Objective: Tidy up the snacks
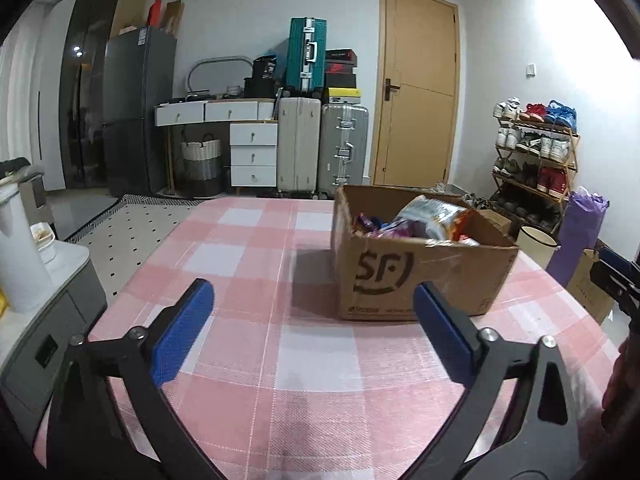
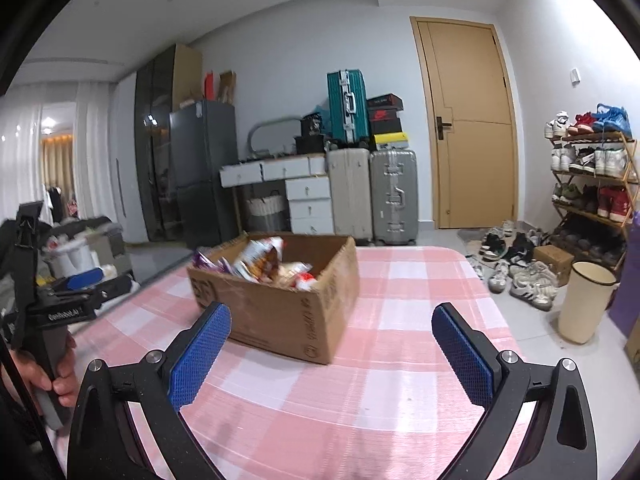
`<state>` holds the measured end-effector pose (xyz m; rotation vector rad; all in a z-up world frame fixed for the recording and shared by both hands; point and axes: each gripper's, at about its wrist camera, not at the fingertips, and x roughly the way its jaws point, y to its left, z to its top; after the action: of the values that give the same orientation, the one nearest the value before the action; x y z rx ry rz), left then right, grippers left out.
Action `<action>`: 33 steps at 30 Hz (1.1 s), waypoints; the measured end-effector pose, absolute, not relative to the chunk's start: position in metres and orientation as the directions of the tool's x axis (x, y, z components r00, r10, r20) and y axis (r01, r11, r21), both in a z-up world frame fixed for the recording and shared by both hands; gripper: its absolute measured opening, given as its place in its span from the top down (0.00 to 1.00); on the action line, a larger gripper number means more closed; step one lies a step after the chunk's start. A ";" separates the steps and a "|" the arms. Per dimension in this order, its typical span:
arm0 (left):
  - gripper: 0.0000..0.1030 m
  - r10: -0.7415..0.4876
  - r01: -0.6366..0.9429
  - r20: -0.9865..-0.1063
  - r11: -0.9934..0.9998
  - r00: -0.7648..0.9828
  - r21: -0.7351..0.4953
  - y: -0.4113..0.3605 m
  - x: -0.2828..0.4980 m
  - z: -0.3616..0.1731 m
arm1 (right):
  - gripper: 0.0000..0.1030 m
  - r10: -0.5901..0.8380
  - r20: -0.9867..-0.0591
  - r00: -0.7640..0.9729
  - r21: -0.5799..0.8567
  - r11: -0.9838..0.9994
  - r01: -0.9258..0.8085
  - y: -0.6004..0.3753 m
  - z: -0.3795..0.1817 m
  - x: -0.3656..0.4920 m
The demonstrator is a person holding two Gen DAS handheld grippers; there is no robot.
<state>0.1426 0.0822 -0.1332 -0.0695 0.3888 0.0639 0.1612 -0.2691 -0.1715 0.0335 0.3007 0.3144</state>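
A brown cardboard box (image 1: 420, 276) marked SF stands on the table with the pink and white checked cloth (image 1: 312, 360). Several snack packets (image 1: 424, 218) lie inside it. The box (image 2: 288, 312) and its snacks (image 2: 264, 264) also show in the right wrist view. My left gripper (image 1: 314, 304) is open and empty, above the cloth, just short of the box's near left side. My right gripper (image 2: 332, 324) is open and empty, in front of the box's near corner. The left gripper (image 2: 96, 282), held in a hand, shows at the left of the right wrist view.
Off the table's left side stands a grey cabinet (image 1: 48, 320) with a white jug (image 1: 18, 248). Behind are a fridge (image 1: 136, 112), drawers (image 1: 252, 152), suitcases (image 1: 320, 148) and a door (image 1: 416, 88). At the right are a shoe rack (image 2: 592, 184), loose shoes and a cream bin (image 2: 584, 300).
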 end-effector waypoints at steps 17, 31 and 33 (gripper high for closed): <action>0.16 0.093 -0.093 -0.299 0.996 0.950 0.014 0.073 0.172 -0.160 | 0.01 0.305 -0.273 0.912 0.014 0.950 -0.313 -0.259 -0.191 0.175; 0.06 0.102 -0.105 -0.298 0.994 0.949 0.008 0.077 0.178 -0.163 | 0.01 0.307 -0.272 0.912 0.021 0.949 -0.313 -0.259 -0.193 0.170; 0.01 0.102 -0.105 -0.297 0.994 0.949 0.007 0.077 0.178 -0.163 | 0.01 0.306 -0.272 0.912 0.017 0.949 -0.314 -0.258 -0.193 0.171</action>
<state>0.1775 0.0770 -0.1626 -0.0094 0.3015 0.1053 0.1708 -0.2583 -0.1929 -0.0272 0.2762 0.3193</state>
